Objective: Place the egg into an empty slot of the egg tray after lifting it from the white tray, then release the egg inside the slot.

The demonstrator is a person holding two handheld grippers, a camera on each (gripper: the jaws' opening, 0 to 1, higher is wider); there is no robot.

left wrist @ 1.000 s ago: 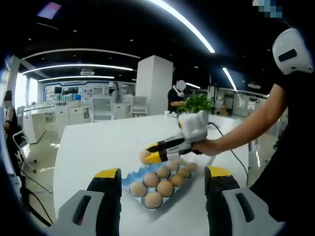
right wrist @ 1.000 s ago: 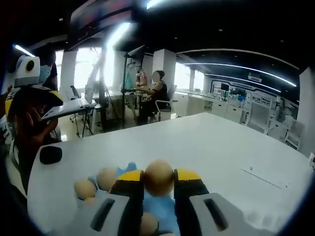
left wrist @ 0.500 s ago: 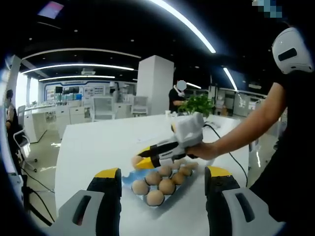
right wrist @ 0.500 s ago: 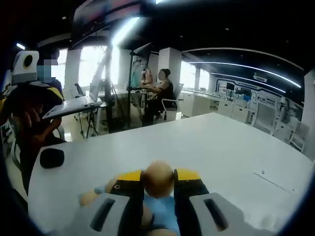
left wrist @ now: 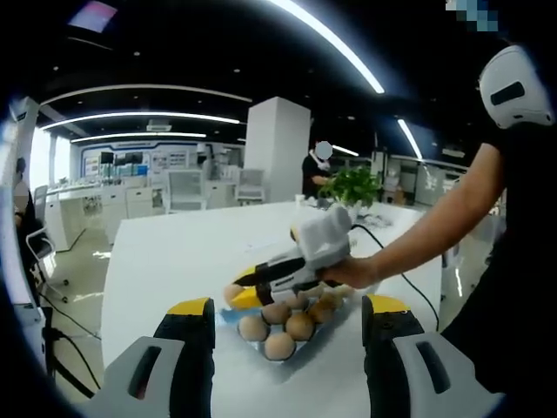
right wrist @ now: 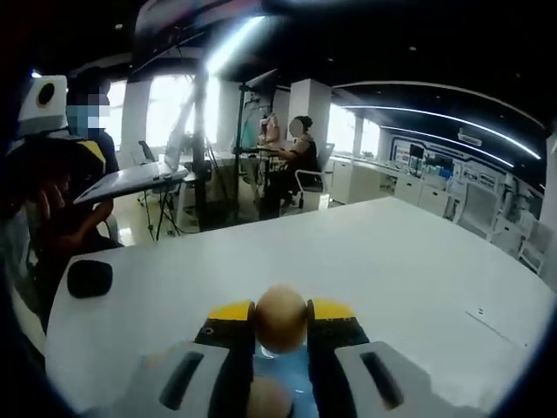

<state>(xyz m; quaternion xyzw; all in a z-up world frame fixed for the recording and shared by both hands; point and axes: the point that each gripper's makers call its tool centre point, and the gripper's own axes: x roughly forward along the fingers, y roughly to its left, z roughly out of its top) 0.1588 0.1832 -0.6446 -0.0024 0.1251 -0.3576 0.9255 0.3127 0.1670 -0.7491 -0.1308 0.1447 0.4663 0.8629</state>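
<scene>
Right claw pinching egg over blue egg tray; left claw wide open, empty. Advice: centre over empty slot, lower gently, then release.

Hand-held gripper clamps egg above tray.

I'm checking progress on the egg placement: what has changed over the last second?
The right gripper, shut on the egg, has travelled across the blue egg tray to its far-left edge in the left gripper view. The egg stays clamped, unreleased. The left gripper stays open and back.
</scene>
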